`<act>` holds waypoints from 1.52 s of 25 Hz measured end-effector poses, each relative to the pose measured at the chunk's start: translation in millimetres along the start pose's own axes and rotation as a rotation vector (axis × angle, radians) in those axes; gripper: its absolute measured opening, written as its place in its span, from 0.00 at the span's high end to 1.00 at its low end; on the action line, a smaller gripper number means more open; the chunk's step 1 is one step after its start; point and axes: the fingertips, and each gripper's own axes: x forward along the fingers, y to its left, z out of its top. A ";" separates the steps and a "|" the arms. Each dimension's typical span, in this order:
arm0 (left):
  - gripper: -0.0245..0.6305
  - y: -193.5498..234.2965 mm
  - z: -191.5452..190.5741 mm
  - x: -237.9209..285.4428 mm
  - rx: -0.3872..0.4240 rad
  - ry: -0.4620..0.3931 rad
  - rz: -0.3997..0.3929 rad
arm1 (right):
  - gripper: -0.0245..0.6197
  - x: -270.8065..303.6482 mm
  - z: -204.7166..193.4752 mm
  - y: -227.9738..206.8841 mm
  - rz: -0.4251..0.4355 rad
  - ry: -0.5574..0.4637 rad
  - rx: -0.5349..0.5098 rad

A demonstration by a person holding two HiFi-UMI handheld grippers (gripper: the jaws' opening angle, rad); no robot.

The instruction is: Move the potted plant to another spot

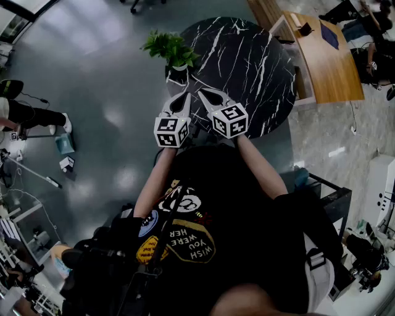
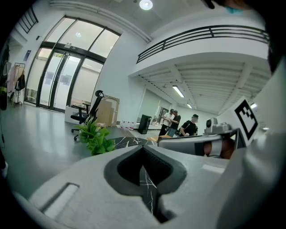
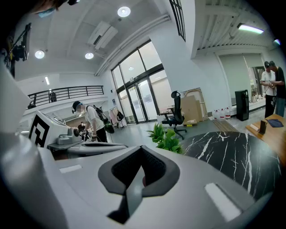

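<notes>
Daylight from the tall glass doors (image 2: 67, 76) and round white ceiling lamps (image 3: 124, 11) brighten both gripper views, whose fisheye edges bend and darken, while the head view is dimmer, with pale glare patches on the glossy grey floor (image 1: 114, 117) at left.

Closed claw (image 3: 142, 166) faces leafy plant (image 3: 166, 138) at black table (image 3: 232, 156) edge.

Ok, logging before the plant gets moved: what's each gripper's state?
Left gripper: shut, holding nothing.
Right gripper: shut, holding nothing.
</notes>
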 end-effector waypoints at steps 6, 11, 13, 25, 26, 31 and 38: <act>0.96 -1.9 -0.4 -3.3 -0.004 -0.002 0.001 | 0.96 -4.2 -2.8 1.2 -0.002 0.002 0.006; 0.96 -2.4 -2.6 -4.9 -0.012 0.002 -0.001 | 0.96 -5.7 -5.7 3.5 0.004 0.008 0.012; 0.96 -1.8 -4.4 -6.2 -0.019 0.005 -0.004 | 0.96 -5.9 -6.2 5.7 0.012 -0.003 0.025; 0.96 13.9 -39.5 2.5 -0.082 0.055 -0.077 | 0.96 19.0 -34.4 12.0 0.084 0.004 0.047; 0.96 19.7 -47.2 4.9 -0.090 0.067 -0.087 | 0.96 25.2 -38.8 11.0 0.102 -0.001 0.029; 0.96 68.3 -73.3 23.2 -0.128 0.083 0.024 | 0.93 62.3 -62.0 -14.4 0.109 0.007 -0.032; 0.96 120.1 -87.8 92.8 -0.144 0.108 0.174 | 0.96 130.4 -96.1 -86.8 0.036 0.077 -0.025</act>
